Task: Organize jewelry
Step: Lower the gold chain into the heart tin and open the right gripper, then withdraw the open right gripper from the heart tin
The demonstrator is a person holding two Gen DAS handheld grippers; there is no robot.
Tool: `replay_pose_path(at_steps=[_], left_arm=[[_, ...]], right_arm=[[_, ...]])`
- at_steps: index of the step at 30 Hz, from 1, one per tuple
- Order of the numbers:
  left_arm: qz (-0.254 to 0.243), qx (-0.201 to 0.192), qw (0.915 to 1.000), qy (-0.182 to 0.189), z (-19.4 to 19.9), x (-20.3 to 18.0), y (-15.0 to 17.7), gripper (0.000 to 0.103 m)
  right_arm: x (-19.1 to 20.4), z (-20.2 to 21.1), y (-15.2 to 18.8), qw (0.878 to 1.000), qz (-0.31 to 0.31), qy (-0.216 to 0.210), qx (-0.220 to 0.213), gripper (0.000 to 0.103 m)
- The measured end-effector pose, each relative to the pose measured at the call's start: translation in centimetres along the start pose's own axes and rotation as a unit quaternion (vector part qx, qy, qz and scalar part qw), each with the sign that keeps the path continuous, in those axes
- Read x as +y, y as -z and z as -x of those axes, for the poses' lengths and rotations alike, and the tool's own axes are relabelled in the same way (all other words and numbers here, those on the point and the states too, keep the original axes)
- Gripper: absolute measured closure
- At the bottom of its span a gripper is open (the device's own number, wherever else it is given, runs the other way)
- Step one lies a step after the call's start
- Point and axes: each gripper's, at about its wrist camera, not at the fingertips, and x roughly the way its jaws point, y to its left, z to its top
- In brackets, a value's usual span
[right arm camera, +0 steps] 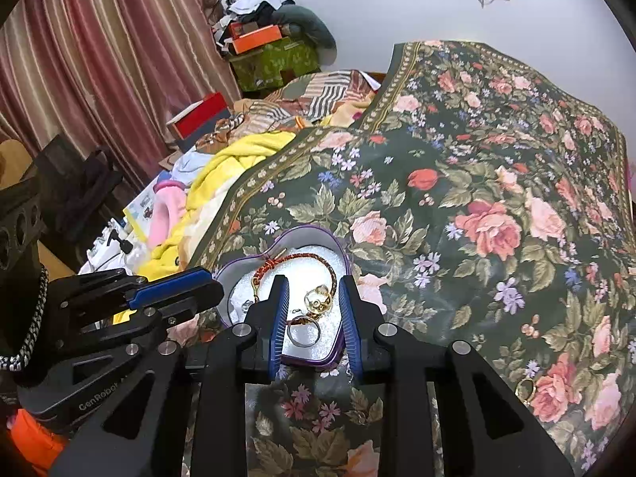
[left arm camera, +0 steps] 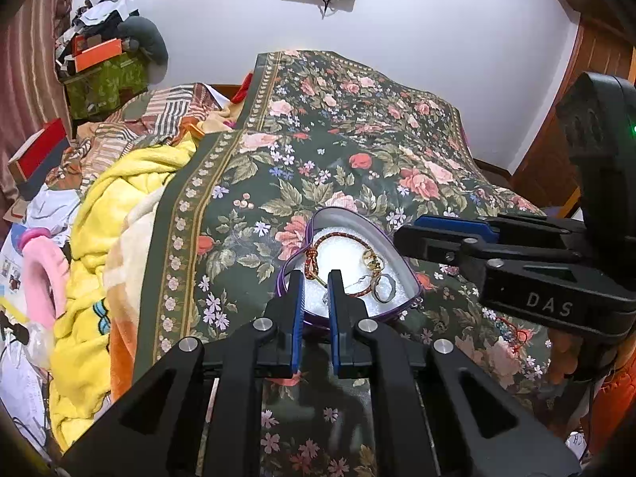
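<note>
Floral cloth (left arm camera: pixel 357 151), dark green with pink roses, spread over the bed; largest item, bearing all the jewelry.

Yellow blanket (left arm camera: pixel 119 206), heaped just beside the cloth's bordered edge, with a pink plush piece (left arm camera: pixel 43 274) near it.

Left gripper (left arm camera: pixel 316 278), black with blue pads: jaws parted by a narrow gap, nothing between them, tips over the near rim of the box. Seen from the right wrist it comes in from the side (right arm camera: pixel 206 284).

Right gripper (right arm camera: pixel 312 282), same make: jaws spread wide, empty, straddling the near half of the box from above. From the left wrist its tip (left arm camera: pixel 401 236) reaches the box's far rim.

Box (left arm camera: pixel 397 254), heart-shaped tin, purple outside, white lining, lid off, resting on the cloth.

Bracelet (left arm camera: pixel 338 238), braided red and gold cord, curved inside the box along its far side.

Red thread piece (left arm camera: pixel 512 330), loose on the cloth, outside the box, beneath the right gripper's body.

Gold charm (right arm camera: pixel 318 298), inside the box, touching the bracelet's end.

Silver ring (right arm camera: pixel 304 332), inside the box, near its front point.

Gold ring (right arm camera: pixel 525 390), lying on the cloth, well apart from the box.
</note>
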Motion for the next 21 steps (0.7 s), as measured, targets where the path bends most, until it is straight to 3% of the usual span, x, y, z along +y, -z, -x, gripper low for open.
replay_pose_path(at_steps=[11,17,21], left_arm=[[-0.016,-0.007,0.9998,-0.004,2.2,-1.7,-0.1,0.094],[-0.030,-0.006,0.9994,-0.015,2.9,-3.2,0.4,0.071],[-0.037,-0.001,0.9991,-0.020,3.1,-4.1,0.9,0.066]], right_arm=[[-1.1,3.9,1.1,0.999,-0.012,0.032,-0.029,0.080],[-2.5,5.7,2.8,0.998,-0.028,0.048,-0.030,0.080],[-3.5,6.8,4.1,0.997,-0.038,0.060,-0.029,0.080]])
